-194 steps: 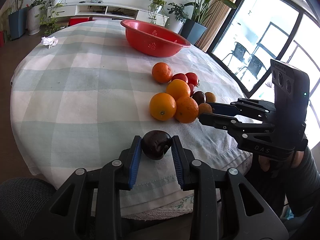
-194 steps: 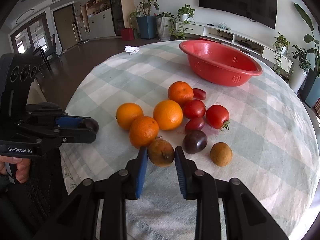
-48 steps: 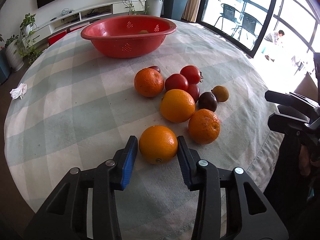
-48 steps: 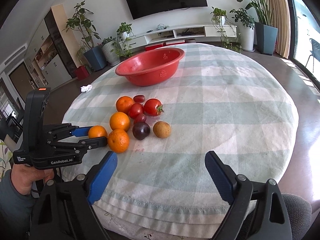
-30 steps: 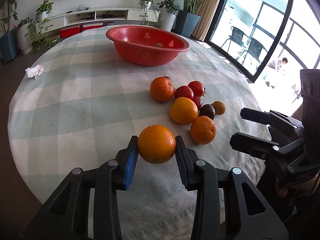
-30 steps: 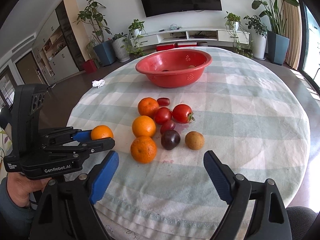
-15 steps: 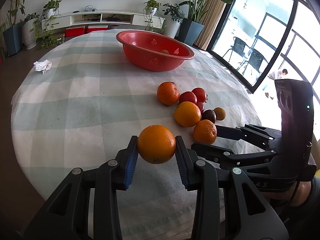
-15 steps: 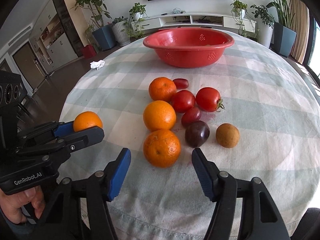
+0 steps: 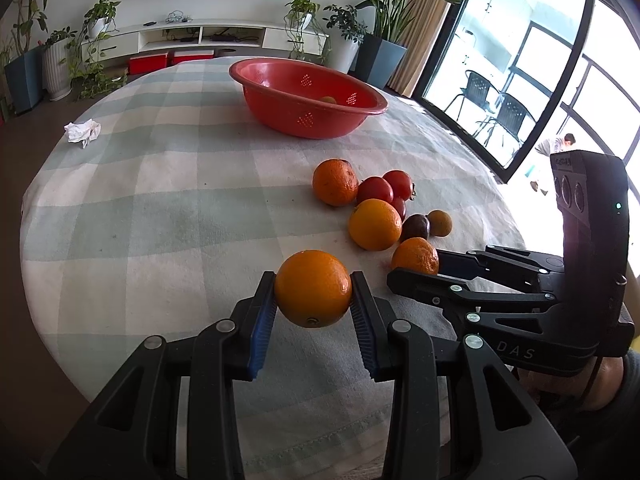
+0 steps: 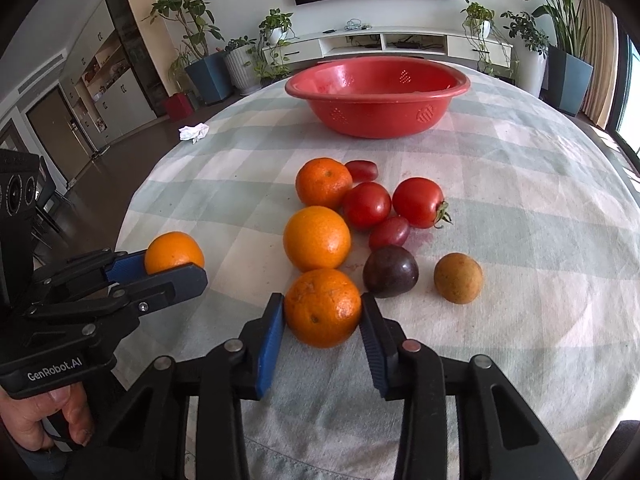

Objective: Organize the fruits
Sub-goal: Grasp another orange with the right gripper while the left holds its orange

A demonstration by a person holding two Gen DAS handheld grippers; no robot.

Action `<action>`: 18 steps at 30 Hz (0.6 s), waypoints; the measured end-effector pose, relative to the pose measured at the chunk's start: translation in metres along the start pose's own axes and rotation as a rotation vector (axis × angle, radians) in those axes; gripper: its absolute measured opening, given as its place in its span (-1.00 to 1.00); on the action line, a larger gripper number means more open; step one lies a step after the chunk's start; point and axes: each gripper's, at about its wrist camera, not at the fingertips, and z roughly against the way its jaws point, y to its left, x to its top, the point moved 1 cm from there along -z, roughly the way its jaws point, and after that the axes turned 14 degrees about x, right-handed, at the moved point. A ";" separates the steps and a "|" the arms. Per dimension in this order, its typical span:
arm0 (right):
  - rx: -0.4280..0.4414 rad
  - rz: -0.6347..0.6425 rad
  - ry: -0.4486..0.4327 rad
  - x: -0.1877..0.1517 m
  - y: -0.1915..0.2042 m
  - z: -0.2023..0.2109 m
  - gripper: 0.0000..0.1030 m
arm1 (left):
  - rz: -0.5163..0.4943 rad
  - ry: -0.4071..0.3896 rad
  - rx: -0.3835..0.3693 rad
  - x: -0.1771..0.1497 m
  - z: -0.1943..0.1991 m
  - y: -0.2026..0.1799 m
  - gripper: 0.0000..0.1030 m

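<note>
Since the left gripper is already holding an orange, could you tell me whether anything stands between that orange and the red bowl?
Nothing visible does. The orange sits clamped in the left gripper; bare checked tablecloth runs ahead to the red bowl. The loose fruit cluster lies off to the right of that line.

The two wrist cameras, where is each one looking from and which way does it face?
Left wrist: behind the left gripper, clamped on an orange, facing the red bowl; the right gripper shows too.
Right wrist: behind the right gripper, pads flanking another orange, facing the same way; the left hand shows.
Shared: bowl, fruit cluster, checked tablecloth.
</note>
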 end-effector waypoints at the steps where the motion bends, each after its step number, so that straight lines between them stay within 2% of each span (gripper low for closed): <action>1: 0.004 -0.003 -0.002 -0.001 0.000 0.001 -0.22 | 0.001 0.000 0.000 0.000 0.000 0.000 -0.34; 18: 0.087 -0.087 -0.108 -0.012 -0.010 0.046 -0.23 | -0.001 0.006 0.004 0.001 -0.003 -0.001 -0.34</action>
